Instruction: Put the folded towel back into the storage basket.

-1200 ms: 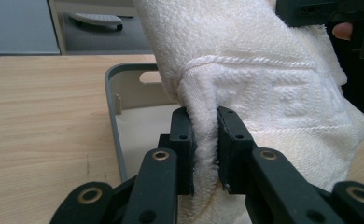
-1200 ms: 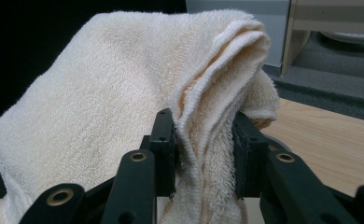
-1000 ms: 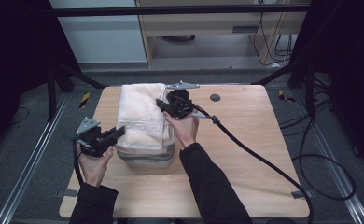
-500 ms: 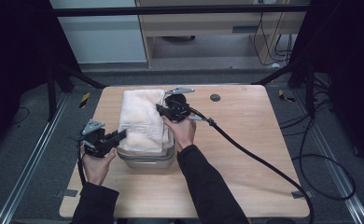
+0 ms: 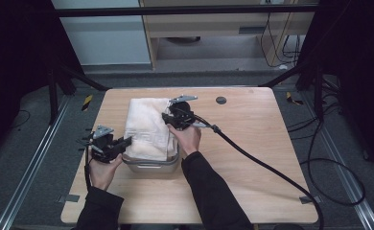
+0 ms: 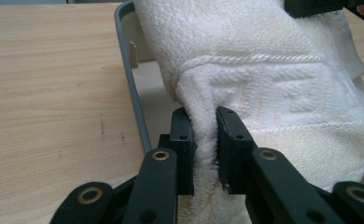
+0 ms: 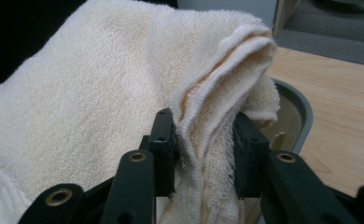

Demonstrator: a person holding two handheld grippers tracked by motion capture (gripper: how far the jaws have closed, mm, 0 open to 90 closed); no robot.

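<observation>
here's the tabletop (image 5: 252, 158), light wood, and near its left-middle sits a grey tub (image 5: 151, 165) with a cream towel (image 5: 149, 127) draped over it and spilling toward the far edge. compared with a second ago the whole bundle sits lower: both hands have come down, and the towel now sags closer onto the tub instead of riding above it. that looks like the cloth being lowered into the container, with the drop nearly done but nothing let go yet.

left claw (image 6: 203, 140) next: jaws closed tight on a fold at the towel's near-left edge, the cloth bunched up between the two black pads, right beside the tub's grey rim (image 6: 131, 88). in the high view that left claw (image 5: 120, 143) sits at the tub's left corner, hand underneath it.

right claw (image 7: 203, 144) now: also clamped shut, this one on a thicker wad of layered hem at the far-right side of the towel, with the tub's rounded wall just behind the cloth. from above, the right claw (image 5: 173, 120) is over the towel's right edge, its cable (image 5: 271, 167) trailing off across the wood.

so the towel lies stretched between the two claws, held at both sides, its middle resting over the tub's open top.
</observation>
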